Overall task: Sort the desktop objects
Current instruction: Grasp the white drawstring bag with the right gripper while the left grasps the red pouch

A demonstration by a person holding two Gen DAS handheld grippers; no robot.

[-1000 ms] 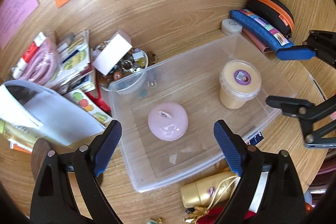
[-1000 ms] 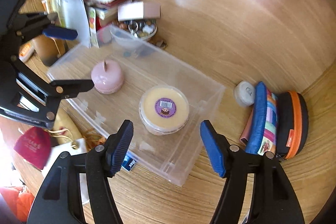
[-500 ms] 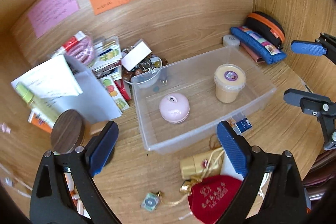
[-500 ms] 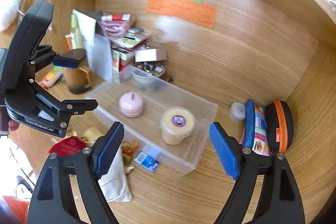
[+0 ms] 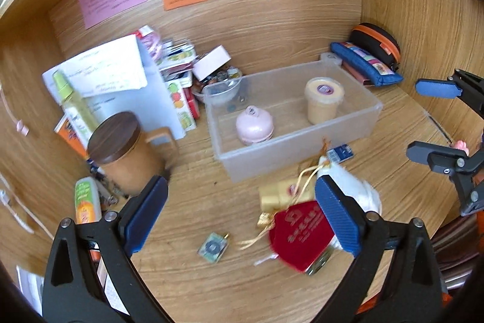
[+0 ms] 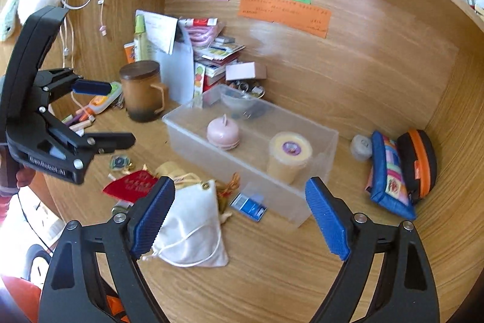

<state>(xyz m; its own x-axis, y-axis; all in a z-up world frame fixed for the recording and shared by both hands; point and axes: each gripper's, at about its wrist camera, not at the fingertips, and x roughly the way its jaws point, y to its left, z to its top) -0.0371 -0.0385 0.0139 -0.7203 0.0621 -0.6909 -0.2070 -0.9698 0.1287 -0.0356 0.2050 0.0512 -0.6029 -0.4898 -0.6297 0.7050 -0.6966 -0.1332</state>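
A clear plastic bin stands mid-desk. Inside it are a pink round case and a cream tub with a purple label. My left gripper hovers in front of the bin over a red pouch, its jaws opening with nothing between them. My right gripper hangs before the bin's right end, jaws also opening and empty, above a white drawstring bag and a small blue packet. Each gripper shows at the edge of the other's view.
A lidded brown mug, papers and stacked packets crowd the back left. A blue pencil case and a black-and-orange pouch lie at the right wall. A gold pouch and a small square charm lie in front of the bin.
Both grippers have pulled back from over the bin toward the desk's front, and their jaws have spread wider. The pink case and the cream tub stay in the bin.
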